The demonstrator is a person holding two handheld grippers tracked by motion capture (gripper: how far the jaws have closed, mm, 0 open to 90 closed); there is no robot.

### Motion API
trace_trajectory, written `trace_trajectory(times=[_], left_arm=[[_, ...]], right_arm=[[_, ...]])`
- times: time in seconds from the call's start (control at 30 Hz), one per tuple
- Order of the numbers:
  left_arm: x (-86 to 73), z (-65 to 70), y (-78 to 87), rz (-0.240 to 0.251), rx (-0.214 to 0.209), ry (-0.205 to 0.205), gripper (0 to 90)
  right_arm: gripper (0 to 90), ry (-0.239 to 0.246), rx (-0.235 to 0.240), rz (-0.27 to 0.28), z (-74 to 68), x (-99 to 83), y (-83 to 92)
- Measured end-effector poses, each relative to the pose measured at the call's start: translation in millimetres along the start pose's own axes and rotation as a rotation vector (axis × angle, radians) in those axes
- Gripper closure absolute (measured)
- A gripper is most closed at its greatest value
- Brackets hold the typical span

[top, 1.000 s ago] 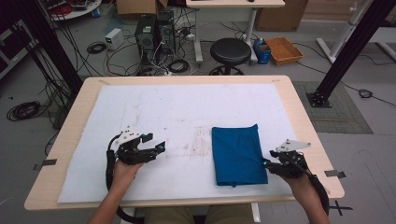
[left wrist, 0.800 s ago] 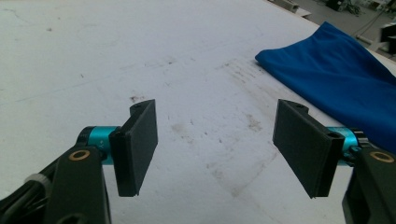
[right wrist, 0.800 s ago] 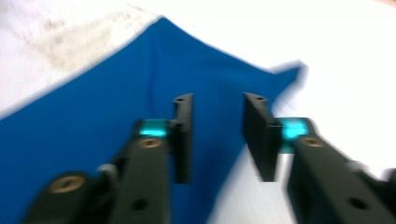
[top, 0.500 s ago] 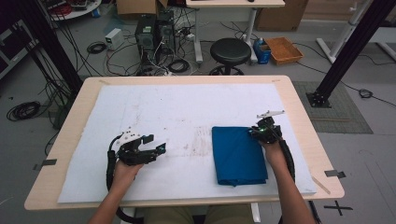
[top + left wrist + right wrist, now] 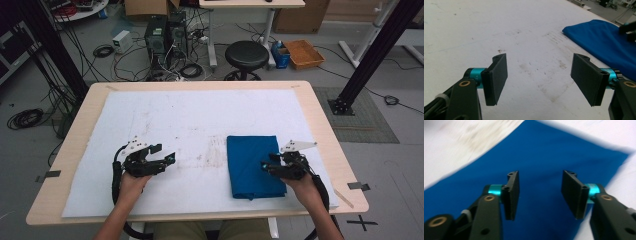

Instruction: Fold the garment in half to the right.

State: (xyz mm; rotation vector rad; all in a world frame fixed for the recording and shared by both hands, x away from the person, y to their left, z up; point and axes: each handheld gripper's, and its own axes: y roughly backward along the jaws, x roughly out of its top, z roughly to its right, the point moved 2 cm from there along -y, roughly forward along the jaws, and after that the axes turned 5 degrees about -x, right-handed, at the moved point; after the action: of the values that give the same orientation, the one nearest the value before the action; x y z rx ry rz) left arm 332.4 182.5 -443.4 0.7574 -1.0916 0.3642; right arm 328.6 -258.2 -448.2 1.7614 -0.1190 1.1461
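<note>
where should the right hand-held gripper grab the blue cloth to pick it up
Probably the right long edge of the folded blue cloth, coming in low from the right, where the right hand-held gripper hovers, jaws open and just opened wider, nothing between them. The cloth lies flat, so only an edge or corner offers a pinchable lip.

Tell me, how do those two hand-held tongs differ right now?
The left tongs hover over the bare, stained white table cover, jaws wide apart; the right tongs sit over the folded blue cloth, jaws narrower and just opening, nothing between them. Both are black, gripping nothing.
</note>
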Motion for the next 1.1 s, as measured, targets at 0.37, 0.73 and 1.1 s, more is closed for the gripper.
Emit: trace_trajectory(times=[0.37, 0.73, 1.1], left_arm=[[0.6, -5.1, 0.9, 0.022, 0.029, 0.027, 22.6], [-0.4, -3.2, -1.7, 0.011, 0.022, 0.020, 22.6], [1.3, -6.5, 0.1, 0.036, 0.036, 0.029, 22.6]], right_arm=[[25.6, 0.232, 0.027, -0.041, -19.6, -14.2, -2.7], [38.3, 0.110, -0.096, -0.001, 8.2, -14.9, 7.5], [21.4, 0.078, -0.082, 0.071, 13.8, -15.7, 20.6]])
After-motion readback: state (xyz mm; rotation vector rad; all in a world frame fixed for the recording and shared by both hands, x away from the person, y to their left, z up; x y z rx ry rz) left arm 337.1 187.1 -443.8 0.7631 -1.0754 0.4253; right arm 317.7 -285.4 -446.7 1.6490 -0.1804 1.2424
